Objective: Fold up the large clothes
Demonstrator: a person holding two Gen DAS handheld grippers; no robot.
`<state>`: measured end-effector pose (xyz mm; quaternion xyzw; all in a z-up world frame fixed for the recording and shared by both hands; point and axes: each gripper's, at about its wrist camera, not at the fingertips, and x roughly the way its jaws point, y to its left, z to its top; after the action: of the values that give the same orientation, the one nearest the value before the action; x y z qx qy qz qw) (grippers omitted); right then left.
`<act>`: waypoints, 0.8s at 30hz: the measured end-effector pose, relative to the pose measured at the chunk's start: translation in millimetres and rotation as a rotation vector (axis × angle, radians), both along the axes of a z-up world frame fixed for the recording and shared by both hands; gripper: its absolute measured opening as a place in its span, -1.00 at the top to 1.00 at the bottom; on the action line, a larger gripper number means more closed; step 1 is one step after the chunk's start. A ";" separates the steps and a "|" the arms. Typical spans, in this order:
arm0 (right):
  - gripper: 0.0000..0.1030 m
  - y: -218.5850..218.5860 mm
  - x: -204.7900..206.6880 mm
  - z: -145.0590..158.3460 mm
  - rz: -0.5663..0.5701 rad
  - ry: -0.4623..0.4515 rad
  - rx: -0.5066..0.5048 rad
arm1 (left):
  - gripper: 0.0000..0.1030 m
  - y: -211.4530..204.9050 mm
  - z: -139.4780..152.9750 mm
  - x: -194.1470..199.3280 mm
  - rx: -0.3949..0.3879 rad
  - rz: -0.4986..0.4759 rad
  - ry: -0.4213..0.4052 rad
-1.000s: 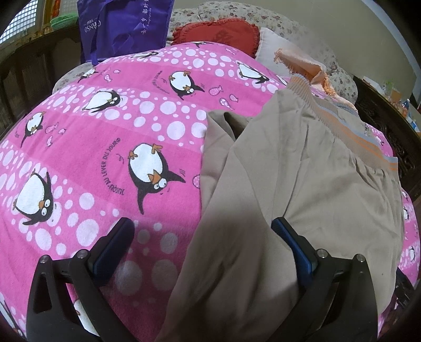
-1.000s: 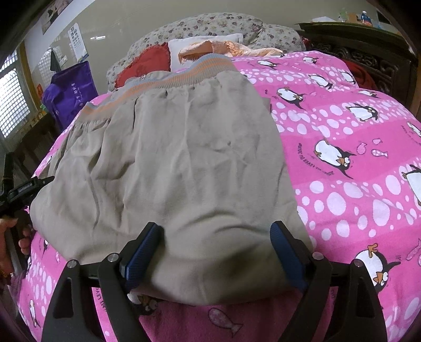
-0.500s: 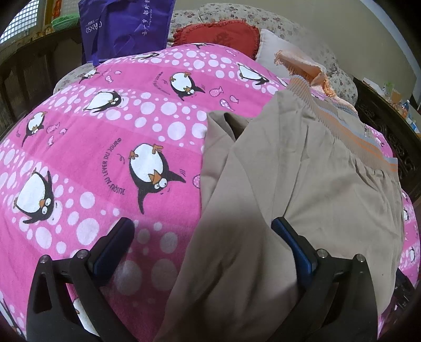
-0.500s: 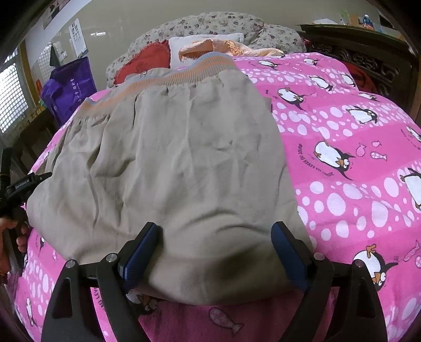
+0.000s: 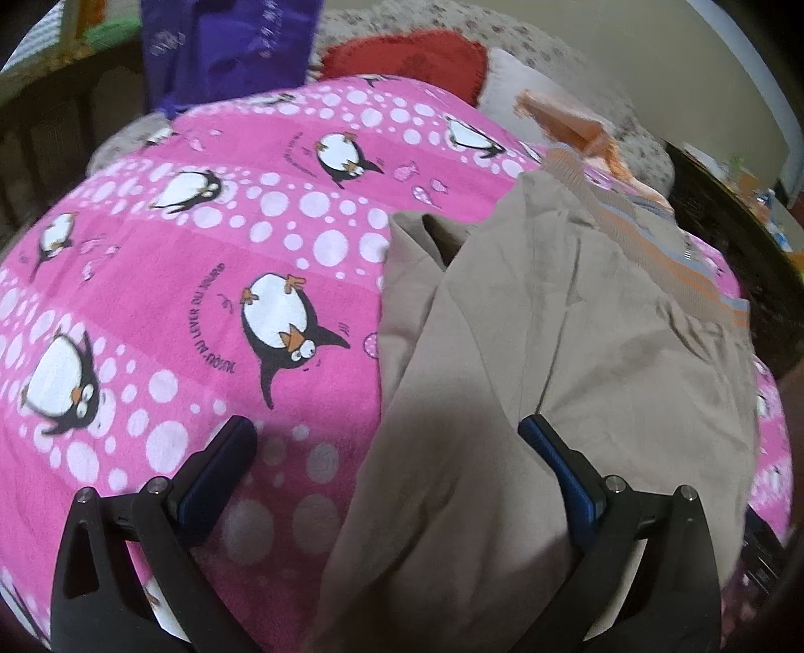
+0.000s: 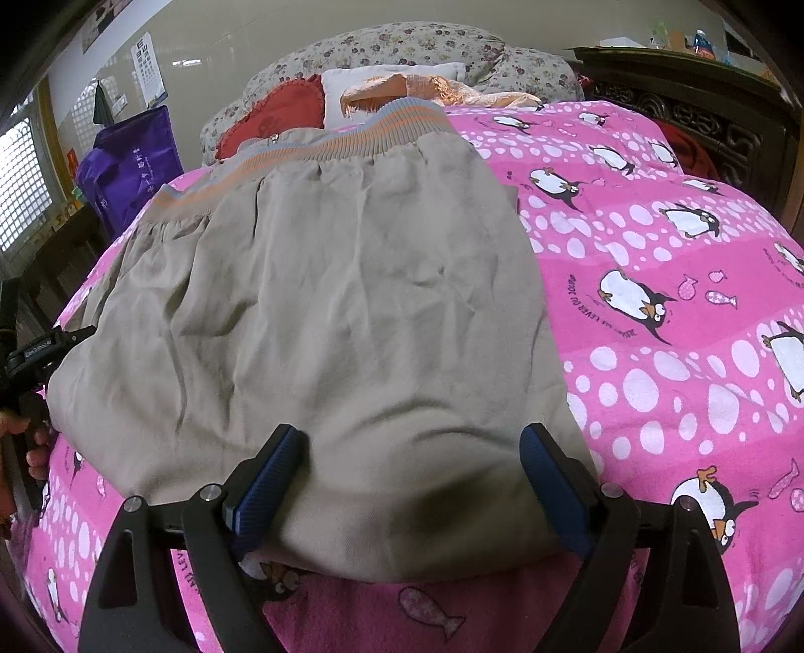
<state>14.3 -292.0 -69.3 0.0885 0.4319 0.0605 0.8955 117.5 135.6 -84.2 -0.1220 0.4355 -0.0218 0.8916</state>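
A large beige garment (image 6: 341,321) with a grey-and-orange ribbed band (image 6: 321,145) lies folded on the pink penguin blanket (image 6: 678,281). It also shows in the left wrist view (image 5: 553,351), on the right half. My right gripper (image 6: 409,467) is open, its blue pads astride the garment's near folded edge. My left gripper (image 5: 387,452) is open over the garment's side edge, one finger above the blanket, the other above the cloth. The left gripper's handle and hand show at the far left of the right wrist view (image 6: 30,361).
A red cushion (image 6: 276,118), a white pillow (image 6: 387,88), an orange cloth (image 6: 417,90) and a floral bolster (image 6: 402,45) lie at the bed's head. A purple bag (image 6: 135,160) stands at the left. A dark carved wooden frame (image 6: 703,110) borders the right.
Both grippers stay open and have barely shifted. The left wrist view is slightly blurred from a small motion. The garment lies as before.
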 end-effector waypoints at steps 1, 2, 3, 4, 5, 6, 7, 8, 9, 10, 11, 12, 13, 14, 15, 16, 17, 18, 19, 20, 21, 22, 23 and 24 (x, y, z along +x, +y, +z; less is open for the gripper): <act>-0.74 0.0 -0.2 0.0 0.000 -0.001 0.002 | -1.00 5.0 1.1 1.2 -0.027 -0.048 0.007; -0.74 -0.1 -0.1 0.1 0.000 -0.001 0.002 | -1.00 8.7 1.7 1.6 -0.041 -0.080 0.008; -0.74 0.0 -0.2 0.0 0.000 -0.002 0.004 | -1.00 13.1 2.1 2.3 -0.059 -0.121 0.009; -0.74 -0.1 -0.4 -0.2 -0.001 -0.003 0.009 | -1.00 18.2 2.2 3.7 -0.084 -0.166 0.010; -0.74 -0.5 -0.4 -0.4 -0.001 -0.004 0.015 | -1.00 21.0 2.6 5.4 -0.098 -0.198 0.014; -0.74 -1.3 -0.7 -0.7 -0.001 -0.005 0.021 | -1.00 22.6 3.4 7.8 -0.107 -0.226 0.021; -0.74 -2.2 -1.0 -0.9 -0.001 -0.005 0.026 | -1.00 23.5 4.4 11.5 -0.119 -0.248 0.029; -0.74 -2.6 -1.1 -1.0 -0.002 -0.006 0.031 | -1.00 23.9 5.1 16.4 -0.132 -0.257 0.038; -0.74 -3.0 -1.1 -1.2 -0.001 -0.005 0.036 | -1.00 23.4 5.3 21.4 -0.154 -0.263 0.049; -0.74 -3.5 -0.9 -1.5 -0.001 -0.005 0.041 | -1.00 21.5 4.8 28.5 -0.196 -0.279 0.059; -0.75 -4.4 -1.0 -1.6 -0.001 -0.005 0.045 | -1.00 20.5 4.6 32.6 -0.214 -0.291 0.061; -0.75 -4.8 -1.0 -1.7 -0.001 -0.005 0.049 | -1.00 18.1 4.8 38.2 -0.228 -0.300 0.060; -0.75 -5.2 -1.2 -1.7 -0.001 -0.005 0.053 | -1.00 14.7 4.6 45.0 -0.246 -0.311 0.065; -0.75 -5.4 -1.9 -1.7 -0.001 -0.006 0.056 | -1.00 11.6 4.4 50.8 -0.270 -0.327 0.070; -0.75 -5.9 -1.9 -1.7 -0.002 -0.007 0.059 | -1.00 8.5 3.8 56.5 -0.303 -0.348 0.079; -0.75 -6.3 -1.8 -1.7 -0.002 -0.007 0.062 | -1.00 3.4 1.7 61.7 -0.347 -0.375 0.095; -0.75 -6.7 -1.6 -1.7 -0.002 -0.007 0.065 | -1.00 0.0 0.9 64.6 -0.382 -0.399 0.102; -0.75 -7.3 -1.2 -1.8 -0.002 -0.007 0.067 | -1.00 -3.4 0.2 66.5 -0.422 -0.423 0.110; -0.75 -7.4 -1.2 -1.9 -0.002 -0.007 0.069 | -1.00 -4.3 -1.9 68.4 -0.480 -0.445 0.117; -0.75 -7.4 -1.3 -2.0 -0.002 -0.007 0.071 | -1.00 -0.9 -2.0 69.7 -0.510 -0.453 0.120; -0.76 -7.7 -1.3 -2.0 -0.002 -0.007 0.072 | -1.00 3.8 -3.3 71.4 -0.558 -0.458 0.122; -0.76 -7.6 -1.3 -2.0 -0.002 -0.007 0.073 | -1.00 9.2 -3.7 74.5 -0.604 -0.451 0.130; -0.76 -7.6 -1.2 -1.8 -0.002 -0.007 0.072 | -0.99 12.8 -3.5 77.4 -0.636 -0.443 0.138; -0.76 -7.6 -1.3 -1.8 -0.002 -0.007 0.072 | -0.96 15.4 -2.3 78.3 -0.684 -0.437 0.145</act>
<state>13.0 -299.6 -71.1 0.1210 0.4260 0.0755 0.8934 195.8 150.9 -86.6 -0.3172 0.4805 -0.3456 0.7410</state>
